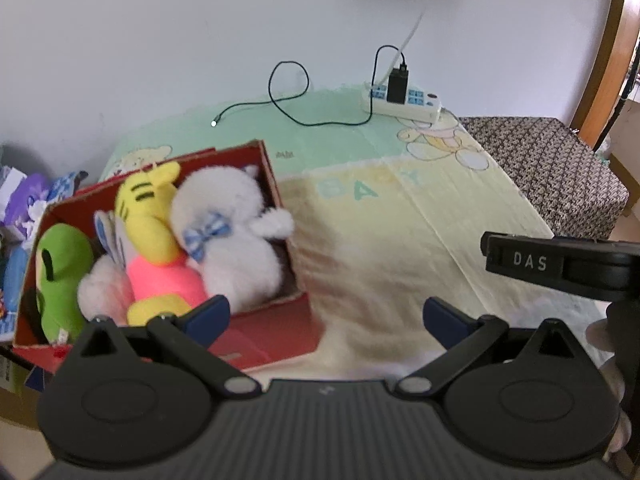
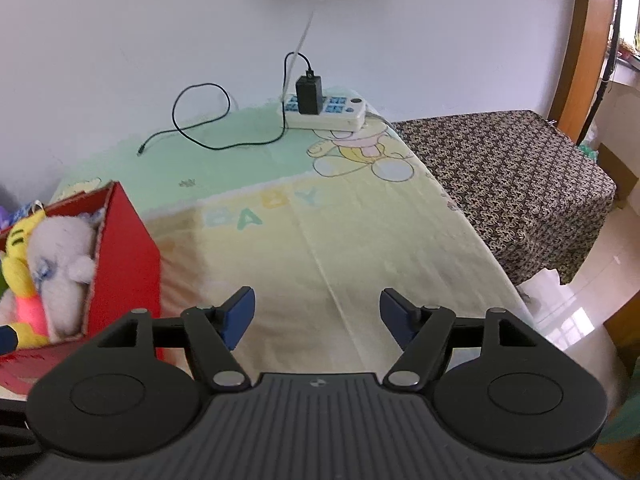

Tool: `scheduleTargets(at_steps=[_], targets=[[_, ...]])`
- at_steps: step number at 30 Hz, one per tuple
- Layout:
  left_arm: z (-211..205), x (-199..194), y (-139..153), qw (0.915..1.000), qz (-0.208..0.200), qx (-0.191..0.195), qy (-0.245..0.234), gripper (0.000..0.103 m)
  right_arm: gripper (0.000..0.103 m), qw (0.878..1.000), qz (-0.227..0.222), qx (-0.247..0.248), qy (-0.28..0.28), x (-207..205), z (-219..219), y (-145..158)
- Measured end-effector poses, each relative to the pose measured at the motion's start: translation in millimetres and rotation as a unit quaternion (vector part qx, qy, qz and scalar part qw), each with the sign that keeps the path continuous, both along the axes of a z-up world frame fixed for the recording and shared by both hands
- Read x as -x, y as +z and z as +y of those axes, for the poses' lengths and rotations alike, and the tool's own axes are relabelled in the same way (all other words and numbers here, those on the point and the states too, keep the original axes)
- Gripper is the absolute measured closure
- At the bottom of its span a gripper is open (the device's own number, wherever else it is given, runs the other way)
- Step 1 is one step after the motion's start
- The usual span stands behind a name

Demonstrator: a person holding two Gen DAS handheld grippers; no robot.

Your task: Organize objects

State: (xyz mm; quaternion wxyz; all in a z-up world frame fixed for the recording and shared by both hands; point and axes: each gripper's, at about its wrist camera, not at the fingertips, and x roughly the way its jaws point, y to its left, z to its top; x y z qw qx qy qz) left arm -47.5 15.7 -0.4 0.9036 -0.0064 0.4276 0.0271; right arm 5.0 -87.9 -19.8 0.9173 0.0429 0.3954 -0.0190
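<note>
A red cardboard box (image 1: 280, 320) sits on the left of the baby-print cloth (image 1: 380, 220). It holds a white plush (image 1: 236, 248), a yellow and pink tiger plush (image 1: 148, 220), a green plush (image 1: 60, 272) and a pale pink plush (image 1: 100, 284). My left gripper (image 1: 326, 318) is open and empty, its left finger over the box's front right corner. My right gripper (image 2: 316, 316) is open and empty above the bare cloth (image 2: 340, 232), to the right of the box (image 2: 128, 256). The white plush (image 2: 60, 256) and the tiger plush (image 2: 18, 260) show there too.
A white power strip (image 1: 404, 104) with a black charger and a looped black cable (image 1: 288, 96) lies at the back by the wall. A surface with a dark patterned cover (image 2: 508, 184) stands to the right. Cluttered items (image 1: 24, 208) sit left of the box.
</note>
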Motion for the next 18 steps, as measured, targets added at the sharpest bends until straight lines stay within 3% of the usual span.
scheduleTargets(at_steps=[7, 18], targets=[[-9, -1, -11, 0.9993, 0.02, -0.011, 0.03, 0.0, 0.022, 1.0, 0.011, 0.01, 0.027, -4, -4, -7], [-2, 9, -31, 0.9944, 0.05, -0.023, 0.091, 0.0, 0.02, 0.996, 0.025, 0.005, 0.086, -9, 10, -16]])
